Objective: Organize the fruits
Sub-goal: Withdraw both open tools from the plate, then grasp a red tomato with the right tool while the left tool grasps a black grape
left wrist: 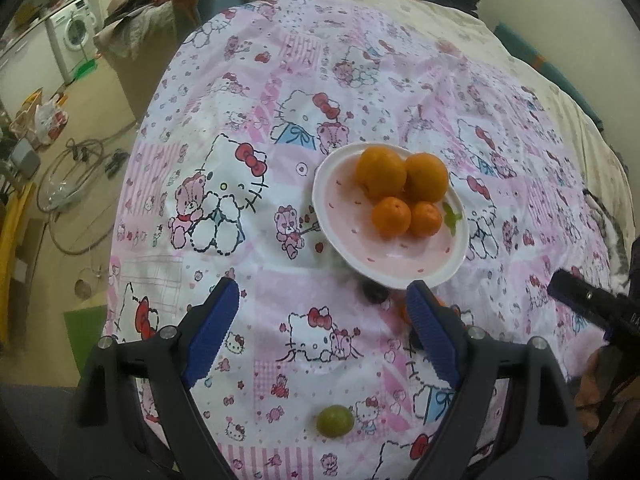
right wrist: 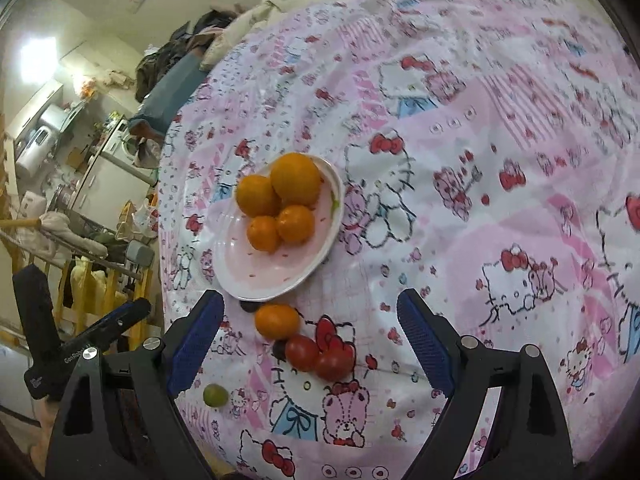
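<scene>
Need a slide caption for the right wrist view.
Open right tongs above a loose orange and two tomatoes; four oranges on the pink plate.

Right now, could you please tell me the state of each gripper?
Left gripper: open, nothing between its fingers.
Right gripper: open, holding nothing, above the loose orange and tomatoes.

A pink cartoon-cat quilt (left wrist: pixel 280 160) covers the bed. Off its left edge stands a white washing machine (left wrist: pixel 74 32), with a plastic bag (left wrist: pixel 50 118) nearer on the floor (contents unclear). Coiled hoses (left wrist: pixel 76 184) lie beside the quilt's left edge
</scene>
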Action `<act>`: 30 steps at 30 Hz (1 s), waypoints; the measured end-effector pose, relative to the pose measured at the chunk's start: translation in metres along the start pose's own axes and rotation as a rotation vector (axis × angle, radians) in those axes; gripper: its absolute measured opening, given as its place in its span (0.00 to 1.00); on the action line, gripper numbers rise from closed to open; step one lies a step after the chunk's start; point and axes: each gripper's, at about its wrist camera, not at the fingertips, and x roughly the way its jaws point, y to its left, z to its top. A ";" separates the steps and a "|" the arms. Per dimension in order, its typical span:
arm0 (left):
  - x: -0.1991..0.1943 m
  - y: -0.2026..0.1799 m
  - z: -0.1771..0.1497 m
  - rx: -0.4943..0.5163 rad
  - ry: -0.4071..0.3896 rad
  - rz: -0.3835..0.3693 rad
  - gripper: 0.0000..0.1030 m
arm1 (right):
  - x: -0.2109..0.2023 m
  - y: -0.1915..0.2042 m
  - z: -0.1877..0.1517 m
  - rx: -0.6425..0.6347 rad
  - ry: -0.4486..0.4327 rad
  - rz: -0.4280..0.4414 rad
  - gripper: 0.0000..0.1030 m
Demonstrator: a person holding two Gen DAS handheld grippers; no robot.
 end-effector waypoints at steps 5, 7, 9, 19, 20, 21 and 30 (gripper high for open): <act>0.009 -0.003 0.002 -0.014 0.011 0.007 0.81 | 0.019 -0.015 -0.004 0.059 0.076 0.004 0.88; 0.010 -0.004 0.001 -0.009 0.017 0.003 0.81 | 0.029 -0.013 -0.007 0.050 0.116 -0.005 0.87; 0.009 -0.005 0.000 -0.005 0.019 -0.005 0.81 | 0.038 -0.008 -0.011 0.027 0.155 -0.013 0.82; 0.008 0.011 -0.001 -0.056 0.042 -0.019 0.81 | 0.071 0.035 -0.044 -0.349 0.335 -0.190 0.54; 0.008 0.013 -0.001 -0.069 0.049 -0.026 0.81 | 0.071 0.038 -0.047 -0.397 0.333 -0.213 0.54; 0.008 0.014 -0.001 -0.073 0.052 -0.029 0.81 | 0.073 0.040 -0.049 -0.427 0.336 -0.229 0.54; 0.012 0.011 -0.002 -0.058 0.074 -0.014 0.81 | 0.097 0.053 -0.070 -0.668 0.364 -0.338 0.37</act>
